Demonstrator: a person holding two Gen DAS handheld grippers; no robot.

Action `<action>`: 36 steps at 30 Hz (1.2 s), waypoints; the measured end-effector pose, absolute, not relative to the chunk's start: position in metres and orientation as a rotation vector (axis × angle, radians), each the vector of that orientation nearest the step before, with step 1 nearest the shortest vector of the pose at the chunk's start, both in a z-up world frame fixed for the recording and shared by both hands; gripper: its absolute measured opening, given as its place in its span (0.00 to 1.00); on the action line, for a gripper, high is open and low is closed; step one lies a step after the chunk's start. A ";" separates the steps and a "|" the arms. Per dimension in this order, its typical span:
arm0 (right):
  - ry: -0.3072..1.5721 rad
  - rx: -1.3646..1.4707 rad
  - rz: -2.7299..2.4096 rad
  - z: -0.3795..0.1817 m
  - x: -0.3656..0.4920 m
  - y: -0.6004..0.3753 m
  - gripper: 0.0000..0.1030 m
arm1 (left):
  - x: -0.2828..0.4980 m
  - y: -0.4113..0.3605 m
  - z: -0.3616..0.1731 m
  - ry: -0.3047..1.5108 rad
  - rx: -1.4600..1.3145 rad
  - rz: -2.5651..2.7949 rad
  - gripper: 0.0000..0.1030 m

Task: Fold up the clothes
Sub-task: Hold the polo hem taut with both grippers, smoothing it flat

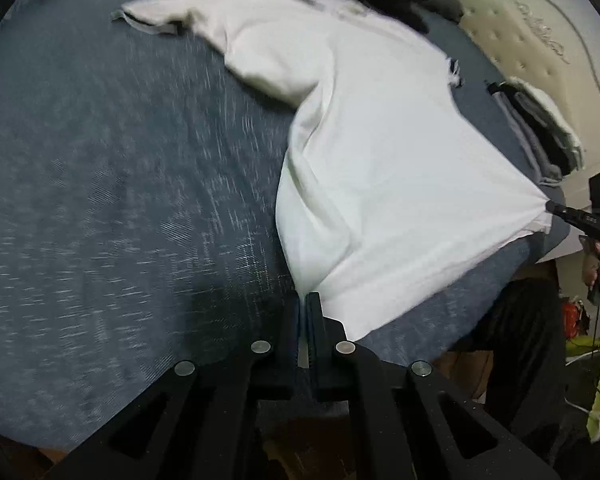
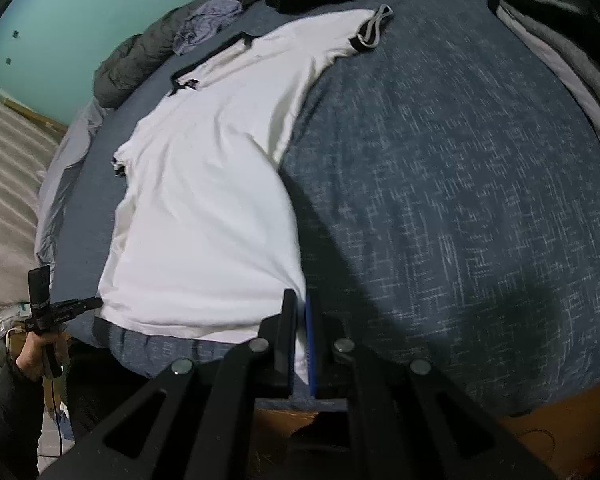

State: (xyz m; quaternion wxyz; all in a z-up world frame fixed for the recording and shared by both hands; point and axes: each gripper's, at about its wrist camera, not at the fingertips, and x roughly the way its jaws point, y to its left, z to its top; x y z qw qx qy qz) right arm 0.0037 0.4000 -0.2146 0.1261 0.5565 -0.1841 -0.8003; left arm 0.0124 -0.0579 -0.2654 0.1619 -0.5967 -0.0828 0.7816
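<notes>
A: Where is the white shirt (image 2: 204,184) lying?

B: It is lying lengthwise on the blue-grey bedspread (image 1: 120,200), collar end far from the person, bottom hem at the near bed edge. 1 sleeve (image 2: 340,36) is reaching out toward the far side; the other sleeve is showing only as a short stub at the shoulder, so how it lies I cannot tell.

A: And the claws?

B: Both are clenching cloth. The left gripper (image 1: 303,300) is pinching 1 hem corner, white fabric running straight between its closed fingers. The right gripper (image 2: 301,300) is doing the same at the opposite hem corner. Each is also showing in the other's camera, nipped onto its corner.

A: Why hold it that way?

B: My reading: gripping the 2 corners is pulling the hem taut, so the body is lying mostly flat. The cloth is fanning out in tension lines from each pinch.

A: Which stage?

B: It fits 2: spreading the shirt flat for folding, or starting to carry the hem up toward the collar. The views are blurring, so something is moving, but direction I cannot tell.

A: Anything else nearby?

B: A stack of folded clothes (image 1: 540,128) is sitting by the bed's right edge, well apart from the shirt. Dark bedding (image 2: 148,56) is bunching along the far side.
</notes>
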 end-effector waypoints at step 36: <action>-0.523 1.791 -2.182 -0.272 0.023 0.393 0.50 | 0.043 -0.088 -0.300 -0.451 -1.803 2.172 0.38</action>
